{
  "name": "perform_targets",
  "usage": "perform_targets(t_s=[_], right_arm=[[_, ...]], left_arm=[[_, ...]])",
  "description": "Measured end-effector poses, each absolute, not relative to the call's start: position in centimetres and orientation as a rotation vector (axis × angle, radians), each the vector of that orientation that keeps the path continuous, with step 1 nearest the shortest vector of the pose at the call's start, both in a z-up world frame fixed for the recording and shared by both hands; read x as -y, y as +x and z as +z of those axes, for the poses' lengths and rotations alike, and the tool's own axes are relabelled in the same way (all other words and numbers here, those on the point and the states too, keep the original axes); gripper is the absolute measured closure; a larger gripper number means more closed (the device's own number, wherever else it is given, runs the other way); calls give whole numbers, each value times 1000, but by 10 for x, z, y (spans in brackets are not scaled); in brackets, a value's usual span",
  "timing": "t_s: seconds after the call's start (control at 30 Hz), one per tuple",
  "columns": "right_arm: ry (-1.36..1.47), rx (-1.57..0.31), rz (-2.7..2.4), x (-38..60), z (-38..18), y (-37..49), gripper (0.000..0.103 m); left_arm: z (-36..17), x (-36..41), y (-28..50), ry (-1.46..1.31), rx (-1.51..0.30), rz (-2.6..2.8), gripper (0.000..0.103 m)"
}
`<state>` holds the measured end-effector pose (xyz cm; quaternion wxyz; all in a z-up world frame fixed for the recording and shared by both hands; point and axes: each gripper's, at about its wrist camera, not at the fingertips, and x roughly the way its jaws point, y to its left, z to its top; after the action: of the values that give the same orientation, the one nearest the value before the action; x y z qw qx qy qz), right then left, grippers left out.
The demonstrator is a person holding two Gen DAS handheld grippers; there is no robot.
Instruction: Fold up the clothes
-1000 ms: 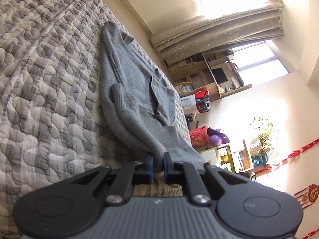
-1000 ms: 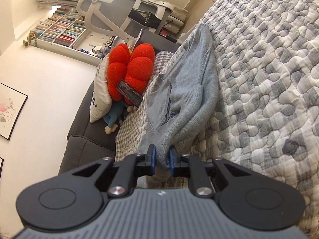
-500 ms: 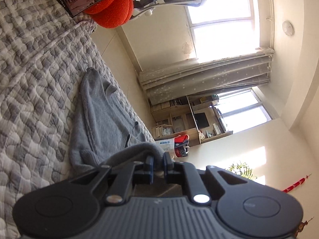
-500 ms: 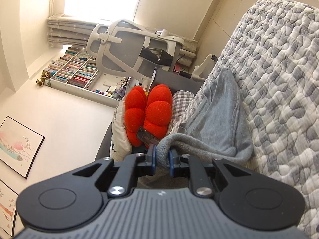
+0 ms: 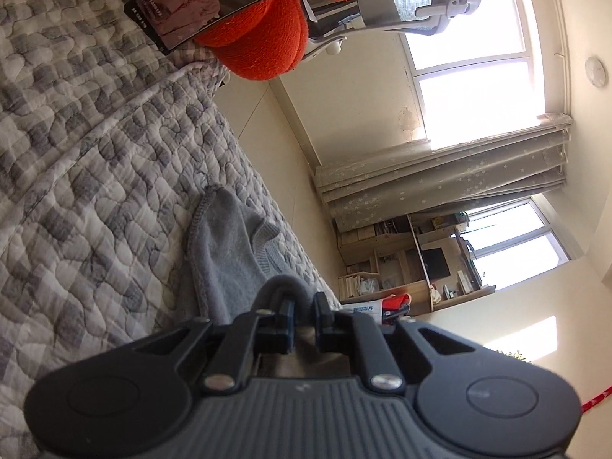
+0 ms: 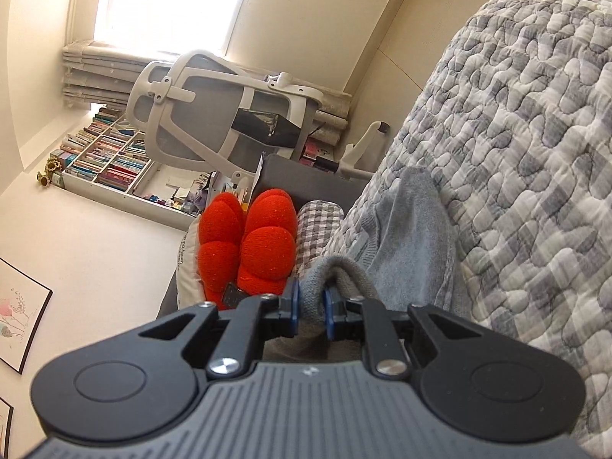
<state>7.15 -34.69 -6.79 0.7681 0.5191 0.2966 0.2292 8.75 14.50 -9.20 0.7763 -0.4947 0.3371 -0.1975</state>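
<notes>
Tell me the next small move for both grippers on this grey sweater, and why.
Probably carry the gripped edge a little further over the sweater, then lower it. Both the left gripper and the right gripper are shut on knit, and part of the garment lies uncovered on the quilt.

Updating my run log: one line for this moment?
step: folding | left gripper: shut on grey sweater | right gripper: shut on grey sweater | surface: quilted bedspread
</notes>
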Motion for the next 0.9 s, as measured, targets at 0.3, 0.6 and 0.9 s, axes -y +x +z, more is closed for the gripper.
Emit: perform_targets(t_s=[0.3, 0.6, 0.9], right_arm=[[1035, -672, 467, 342, -69, 84, 78], [900, -625, 435, 339, -55, 86, 62], [538, -598, 382, 313, -50, 87, 62]], left_arm=[[-89, -141, 103, -947, -740, -394, 73], [-66, -138, 103, -785, -670, -415, 37], [-64, -119, 107, -496, -607, -383, 34]])
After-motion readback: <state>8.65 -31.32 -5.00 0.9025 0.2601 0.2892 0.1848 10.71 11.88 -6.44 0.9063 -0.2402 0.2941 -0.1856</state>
